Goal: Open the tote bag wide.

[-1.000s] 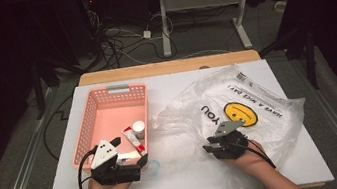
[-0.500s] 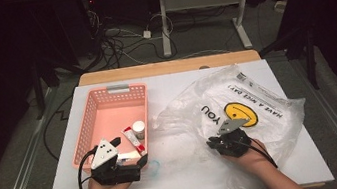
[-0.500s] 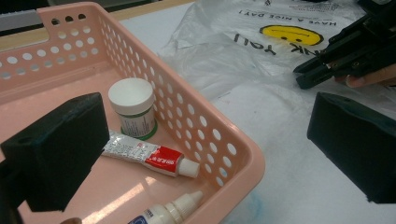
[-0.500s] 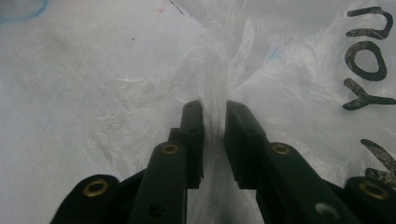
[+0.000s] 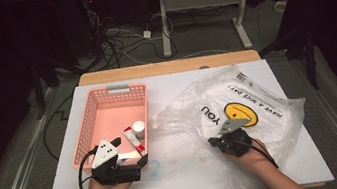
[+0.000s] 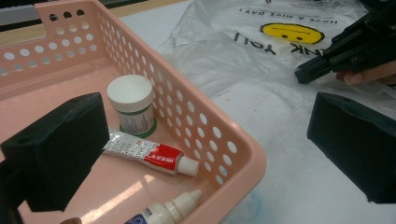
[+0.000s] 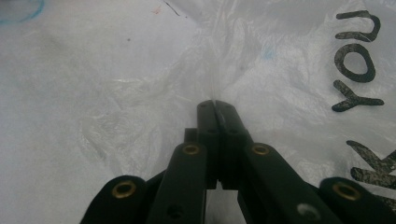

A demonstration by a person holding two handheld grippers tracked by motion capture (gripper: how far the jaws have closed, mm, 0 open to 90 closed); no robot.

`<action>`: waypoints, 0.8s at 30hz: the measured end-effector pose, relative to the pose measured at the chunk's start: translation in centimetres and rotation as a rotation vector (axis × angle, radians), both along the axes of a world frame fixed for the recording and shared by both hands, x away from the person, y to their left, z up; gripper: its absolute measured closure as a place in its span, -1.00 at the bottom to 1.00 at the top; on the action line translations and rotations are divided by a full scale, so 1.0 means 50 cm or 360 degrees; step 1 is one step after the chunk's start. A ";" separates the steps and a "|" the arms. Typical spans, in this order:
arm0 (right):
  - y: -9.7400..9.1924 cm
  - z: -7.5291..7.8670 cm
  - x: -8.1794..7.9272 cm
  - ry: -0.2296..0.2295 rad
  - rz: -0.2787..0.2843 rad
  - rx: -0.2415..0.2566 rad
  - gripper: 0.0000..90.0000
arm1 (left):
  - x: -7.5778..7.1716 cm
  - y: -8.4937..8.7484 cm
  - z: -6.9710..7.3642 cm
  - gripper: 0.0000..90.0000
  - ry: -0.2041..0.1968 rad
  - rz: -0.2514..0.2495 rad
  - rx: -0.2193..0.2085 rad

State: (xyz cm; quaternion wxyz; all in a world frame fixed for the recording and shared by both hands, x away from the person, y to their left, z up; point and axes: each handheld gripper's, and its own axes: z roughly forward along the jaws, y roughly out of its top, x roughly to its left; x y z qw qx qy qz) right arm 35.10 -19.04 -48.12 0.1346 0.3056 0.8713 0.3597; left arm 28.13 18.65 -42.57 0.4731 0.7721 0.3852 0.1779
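Note:
A clear plastic bag [image 5: 257, 94] with a yellow smiley face and black print lies crumpled on the right of the white table. My right gripper [image 5: 212, 142] rests on its near left part. Its jaws have just been closing and now meet on a pinched fold of the bag [image 7: 280, 60], seen at the right gripper [image 7: 215, 106] tips. My left gripper [image 5: 135, 156] is open at the near right corner of a pink basket [image 5: 117, 88], one pad inside and one outside. The basket [image 6: 224, 154] holds a white jar [image 6: 130, 100], a red-and-silver tube [image 6: 149, 154] and a small dropper bottle [image 6: 173, 207].
The white table top [image 5: 184, 178] sits on a wooden bench, with bare surface between basket and bag. A faint blue ring mark [image 5: 154, 166] lies beside the left gripper. Cables and a table frame [image 5: 203, 3] stand on the dark floor beyond.
The right gripper's jaws have closed together on the bag's film. Both hands stay where they were, and the left gripper is unchanged.

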 end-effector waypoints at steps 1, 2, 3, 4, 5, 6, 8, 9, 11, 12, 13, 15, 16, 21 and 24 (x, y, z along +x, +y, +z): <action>-0.001 0.001 0.000 -0.0002 0.0000 0.0013 1.00 | 0.000 0.001 0.000 -1.00 0.0001 0.0001 0.0000; -0.003 0.002 -0.001 -0.0007 -0.0001 0.0019 1.00 | 0.000 0.001 0.000 -1.00 0.0003 0.0003 -0.0001; -0.003 0.002 -0.001 -0.0007 -0.0001 0.0019 1.00 | 0.001 0.002 -0.001 -1.00 0.0004 0.0004 -0.0004; -0.005 0.006 -0.001 -0.0017 0.0000 0.0050 1.00 | 0.001 0.003 -0.001 -1.00 0.0005 0.0006 -0.0006; -0.007 0.009 -0.002 -0.0024 -0.0001 0.0065 1.00 | 0.001 0.003 -0.001 -1.00 0.0006 0.0007 -0.0007; -0.007 0.009 -0.002 -0.0024 -0.0001 0.0065 1.00 | 0.002 0.004 -0.001 -1.00 0.0008 0.0007 -0.0008; -0.011 0.014 -0.004 -0.0039 -0.0005 0.0094 1.00 | 0.002 0.004 -0.002 -1.00 0.0013 0.0009 -0.0011; -0.013 0.017 -0.005 -0.0051 -0.0006 0.0110 1.00 | 0.003 0.005 -0.003 -1.00 0.0013 0.0011 -0.0011; -0.017 0.023 -0.006 -0.0065 -0.0010 0.0143 1.00 | 0.003 0.005 -0.002 -1.00 0.0012 0.0011 -0.0012; -0.022 0.029 -0.008 -0.0079 -0.0013 0.0171 1.00 | 0.003 0.005 -0.002 -1.00 0.0011 0.0011 -0.0011; -0.023 0.032 -0.008 -0.0093 -0.0010 0.0176 1.00 | 0.003 0.005 -0.001 -1.00 0.0009 0.0010 -0.0007; -0.026 0.037 -0.011 -0.0110 -0.0016 0.0189 1.00 | 0.002 0.005 -0.001 -1.00 0.0005 0.0009 -0.0003; -0.026 0.037 -0.011 -0.0110 -0.0016 0.0189 1.00 | 0.002 0.006 -0.001 -1.00 0.0004 0.0007 0.0003; -0.033 0.046 -0.014 -0.0154 -0.0015 0.0235 1.00 | 0.005 0.006 -0.001 -1.00 0.0005 0.0009 0.0000; -0.036 0.049 -0.015 -0.0160 -0.0019 0.0254 1.00 | 0.005 0.007 -0.002 -1.00 0.0006 0.0006 -0.0009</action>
